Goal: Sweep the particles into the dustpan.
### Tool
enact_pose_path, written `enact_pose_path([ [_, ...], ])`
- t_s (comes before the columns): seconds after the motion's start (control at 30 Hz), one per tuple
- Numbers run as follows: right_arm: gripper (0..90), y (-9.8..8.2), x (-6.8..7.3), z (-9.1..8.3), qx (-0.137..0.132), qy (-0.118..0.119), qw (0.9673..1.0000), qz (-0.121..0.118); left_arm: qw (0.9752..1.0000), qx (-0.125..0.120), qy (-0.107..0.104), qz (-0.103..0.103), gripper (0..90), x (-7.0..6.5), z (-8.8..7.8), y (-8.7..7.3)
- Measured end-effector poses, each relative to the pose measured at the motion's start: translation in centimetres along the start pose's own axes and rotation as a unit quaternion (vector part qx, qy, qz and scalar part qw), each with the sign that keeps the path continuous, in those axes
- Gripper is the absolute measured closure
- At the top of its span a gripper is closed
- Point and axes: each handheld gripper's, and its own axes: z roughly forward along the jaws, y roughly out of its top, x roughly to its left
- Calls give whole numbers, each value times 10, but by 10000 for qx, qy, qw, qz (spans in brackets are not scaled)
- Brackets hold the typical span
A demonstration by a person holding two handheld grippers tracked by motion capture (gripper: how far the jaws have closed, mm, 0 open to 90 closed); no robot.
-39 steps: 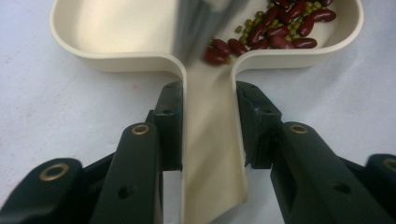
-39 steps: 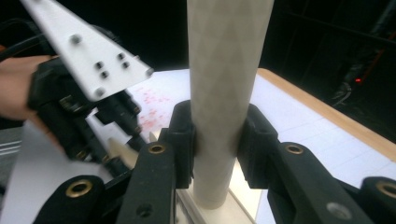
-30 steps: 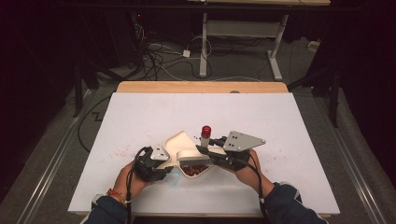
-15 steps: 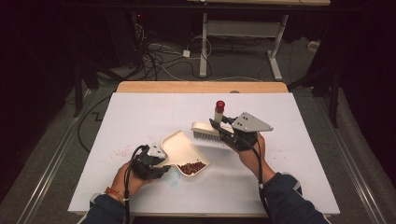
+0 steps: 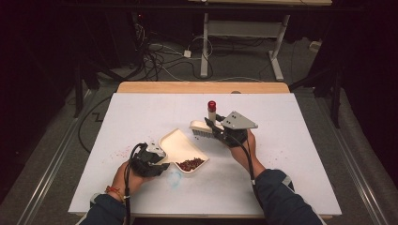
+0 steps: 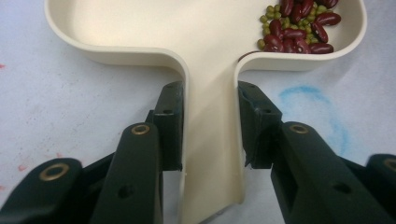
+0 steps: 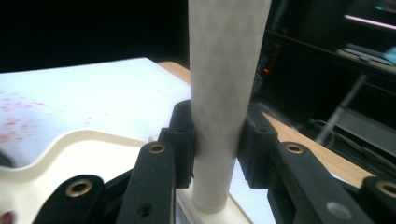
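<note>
A: On the white worktop (image 5: 291, 140), what's where?

B: Cream dustpan (image 5: 178, 143) sits left of centre, flat on the surface. Red kidney beans (image 5: 190, 163) w/ a few green mung beans (image 6: 268, 16) heaped in the near corner of its tray, the corner toward the person.

A: Left hand-held gripper (image 5: 151, 161)?

B: Clenched on the dustpan's handle (image 6: 210, 140). Left gripper view: both pads (image 6: 170, 126) press the handle's two sides, handle runs straight btwn them, tray ahead. Faint blue scribble (image 6: 310, 105) on the worktop just right of the handle.

A: And the right hand-held gripper (image 5: 220, 132)?

B: Grasping the brush (image 5: 202, 126) by its white handle (image 7: 224, 93). Handle stands upright, red cap (image 5: 212, 104) on top. In the right gripper view the pads squeeze it from both sides, low down, just above the brush's cream block.

A: Brush vs dustpan?

B: Brush head is at the pan's far edge, bristles pointing down; can't tell if it touches the worktop or the pan's rim. Pan's edge shows just beside the jaws in the right gripper view.

A: Anything else on top?

B: Reddish specks (image 5: 119, 151) on the worktop left of the pan. Wooden strip (image 5: 202, 87) along the far edge.
</note>
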Motion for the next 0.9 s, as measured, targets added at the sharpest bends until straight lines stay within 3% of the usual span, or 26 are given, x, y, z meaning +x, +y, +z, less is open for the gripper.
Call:
enact_pose_path([
  [0.4, 699, -1, 25, -20, 43, 435, 9990, 93, 9999, 36, 67, -118, 630, 8, 2, 4],
  [0.67, 703, 9, 36, -37, -163, 832, 9960, 285, 9999, 68, 124, -85, 631, 7, 3, 6],
  [0.9, 702, 17, 30, -44, -344, 564, 9976, 215, 9998, 120, 139, 9, 633, 5, 3, 4],
])
